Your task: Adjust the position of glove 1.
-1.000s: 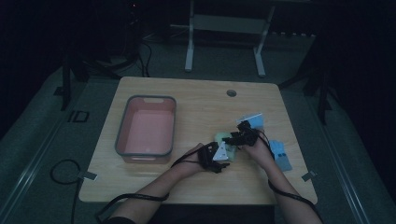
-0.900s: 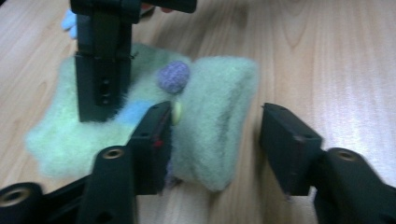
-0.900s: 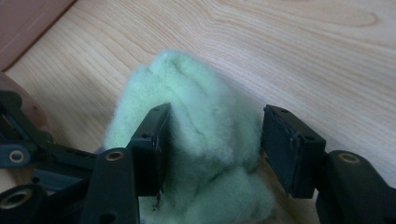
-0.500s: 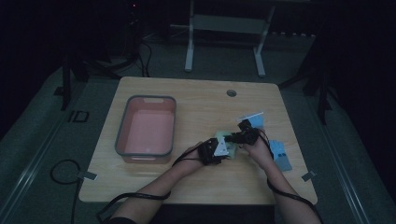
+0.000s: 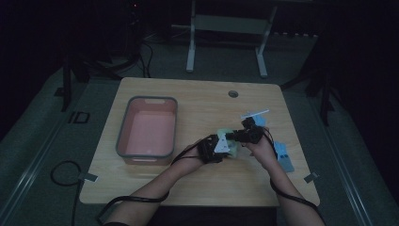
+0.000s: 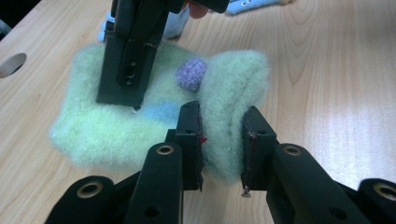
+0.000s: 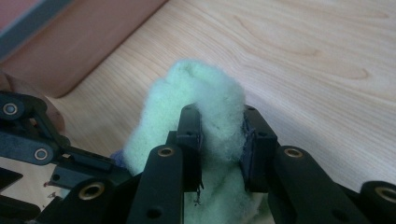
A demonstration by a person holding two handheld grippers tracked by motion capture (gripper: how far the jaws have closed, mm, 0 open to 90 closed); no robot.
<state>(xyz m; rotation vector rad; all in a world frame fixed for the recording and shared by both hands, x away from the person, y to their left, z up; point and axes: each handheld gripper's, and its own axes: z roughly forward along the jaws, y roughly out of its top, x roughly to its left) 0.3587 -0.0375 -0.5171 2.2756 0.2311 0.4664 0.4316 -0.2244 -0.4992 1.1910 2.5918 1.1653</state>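
Both the left gripper [image 6: 222, 140] and right gripper [image 7: 220, 140] pinch raised folds of a fuzzy, pale-green, seemingly felted cloth [image 6: 116, 126].

- In the high view's lower middle, the light wooden table [image 5: 141, 188] lies bare, room for a hand to pass.
- The grey-rimmed pink plastic bin [image 5: 147, 130] blocks the left half (its far side is open).
- Pale blue cloth pieces [image 5: 283, 155] clutter the right edge.
- Bare tabletop spans the top, around the round cable hole [image 5: 233, 93].
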